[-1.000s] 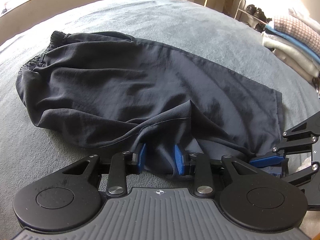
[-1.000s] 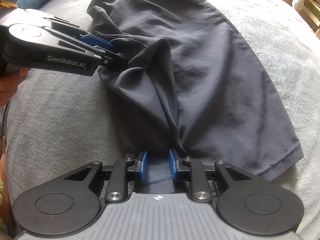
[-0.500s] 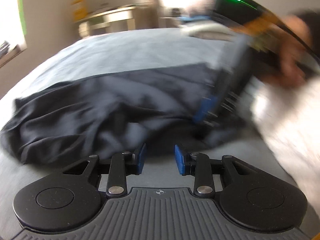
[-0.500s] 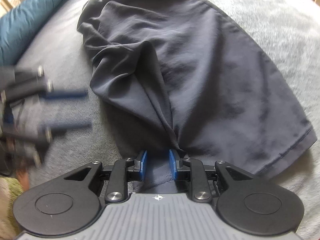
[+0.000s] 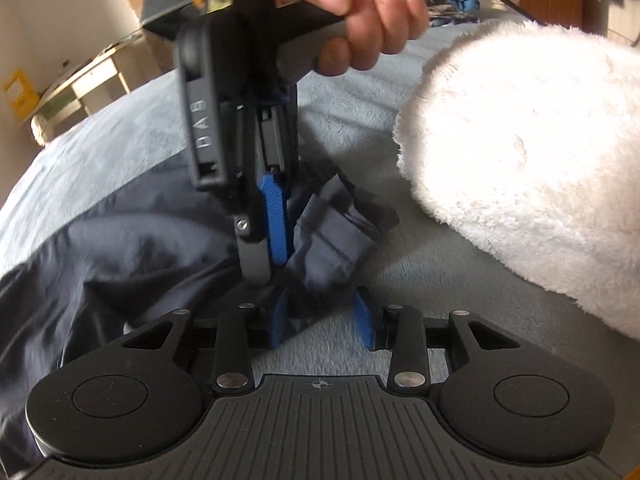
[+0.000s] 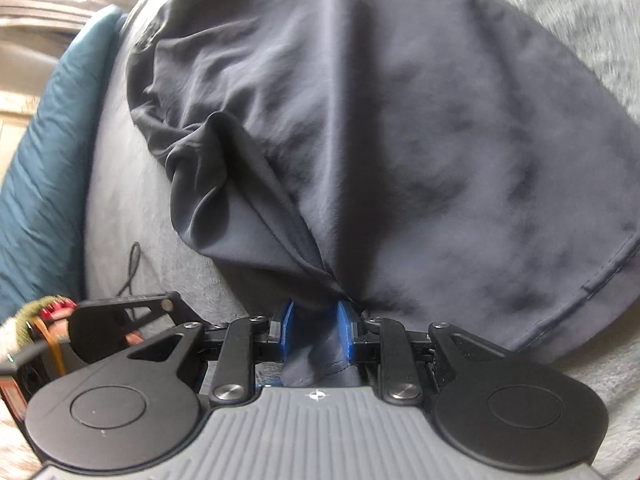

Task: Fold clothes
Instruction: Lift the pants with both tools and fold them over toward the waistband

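Observation:
Dark navy shorts (image 6: pixel 400 140) lie spread on a grey bed cover (image 6: pixel 160 280). My right gripper (image 6: pixel 316 320) is shut on a bunched hem corner of them, and the cloth rises in a ridge from its jaws. In the left wrist view the right gripper (image 5: pixel 276 268) points down from above, held by a hand (image 5: pixel 360 20), with the pinched corner (image 5: pixel 340 232) sticking out beside its blue pad. Just below that pinch my left gripper (image 5: pixel 322 316) stands open. A bit of the shorts (image 5: pixel 140 248) touches its left finger, and bed cover shows through the rest of the gap.
A white fluffy sleeve (image 5: pixel 520 160) fills the right of the left wrist view, close over the bed. A teal pillow (image 6: pixel 48 160) lies along the bed's left side, with a thin black cable (image 6: pixel 130 272) beside it. A pale desk (image 5: pixel 80 92) stands beyond the bed.
My left gripper has left the fold it was around and swung over to face the right gripper's pinch. The right gripper has kept its hold on the corner.

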`<act>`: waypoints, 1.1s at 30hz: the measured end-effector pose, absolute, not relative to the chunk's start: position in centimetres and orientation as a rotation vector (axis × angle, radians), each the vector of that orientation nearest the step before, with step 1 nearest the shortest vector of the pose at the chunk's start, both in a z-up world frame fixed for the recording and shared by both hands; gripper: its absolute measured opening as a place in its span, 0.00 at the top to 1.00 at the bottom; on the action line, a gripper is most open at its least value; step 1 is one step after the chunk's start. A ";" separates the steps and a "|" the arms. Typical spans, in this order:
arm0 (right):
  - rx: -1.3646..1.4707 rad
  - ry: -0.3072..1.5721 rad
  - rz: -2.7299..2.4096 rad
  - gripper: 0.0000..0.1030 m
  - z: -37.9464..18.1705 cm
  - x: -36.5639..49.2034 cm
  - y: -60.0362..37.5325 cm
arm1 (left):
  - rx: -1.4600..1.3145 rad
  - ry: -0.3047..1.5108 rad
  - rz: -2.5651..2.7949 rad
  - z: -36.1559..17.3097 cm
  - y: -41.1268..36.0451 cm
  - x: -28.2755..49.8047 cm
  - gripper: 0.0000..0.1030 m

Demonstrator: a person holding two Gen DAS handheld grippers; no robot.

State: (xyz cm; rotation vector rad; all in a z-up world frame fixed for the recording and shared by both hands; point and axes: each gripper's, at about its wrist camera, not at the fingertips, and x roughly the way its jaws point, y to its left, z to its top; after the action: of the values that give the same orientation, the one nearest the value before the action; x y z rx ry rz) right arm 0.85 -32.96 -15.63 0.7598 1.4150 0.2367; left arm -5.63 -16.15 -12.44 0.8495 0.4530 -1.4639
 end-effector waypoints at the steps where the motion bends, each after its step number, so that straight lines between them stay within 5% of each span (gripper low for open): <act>1: 0.797 1.420 0.233 0.76 -15.9 0.8 -33.3 | 0.851 0.450 -1.465 -12.6 -16.4 -5.7 0.64; 8: 1.121 1.382 0.176 0.74 -17.8 -1.0 -36.1 | 0.792 0.440 -1.454 -13.2 -17.3 -5.6 0.65; 10: 1.207 1.309 0.142 0.59 -17.2 -2.4 -37.1 | 0.775 0.432 -1.451 -13.3 -17.6 -5.6 0.65; 14: 1.297 1.057 0.049 0.55 -13.7 -7.0 -40.8 | 0.746 0.435 -1.458 -13.2 -17.4 -5.4 0.67; 17: 1.389 0.917 -0.121 0.43 -12.8 -11.3 -43.8 | 0.720 0.444 -1.458 -13.1 -17.3 -5.3 0.69; 24: 1.411 0.916 -0.232 0.41 -14.5 -12.3 -43.6 | 0.726 0.431 -1.453 -12.7 -17.4 -5.4 0.81; 26: 1.395 0.919 -0.234 0.42 -14.8 -11.8 -43.2 | 0.696 0.448 -1.449 -12.6 -17.4 -5.0 0.88; 29: 1.370 0.924 -0.238 0.57 -15.2 -11.2 -42.5 | 0.592 0.522 -1.444 -12.4 -17.4 -3.7 0.94; 33: 1.336 0.930 -0.243 0.89 -15.7 -10.3 -41.6 | 0.422 0.623 -1.450 -12.0 -16.8 -1.9 0.96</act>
State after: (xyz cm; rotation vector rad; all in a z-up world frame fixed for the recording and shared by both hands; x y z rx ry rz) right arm -10.26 -41.57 -15.74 1.3364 0.9299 -0.2433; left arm -1.91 -16.81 -12.04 0.4224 0.6230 -1.4503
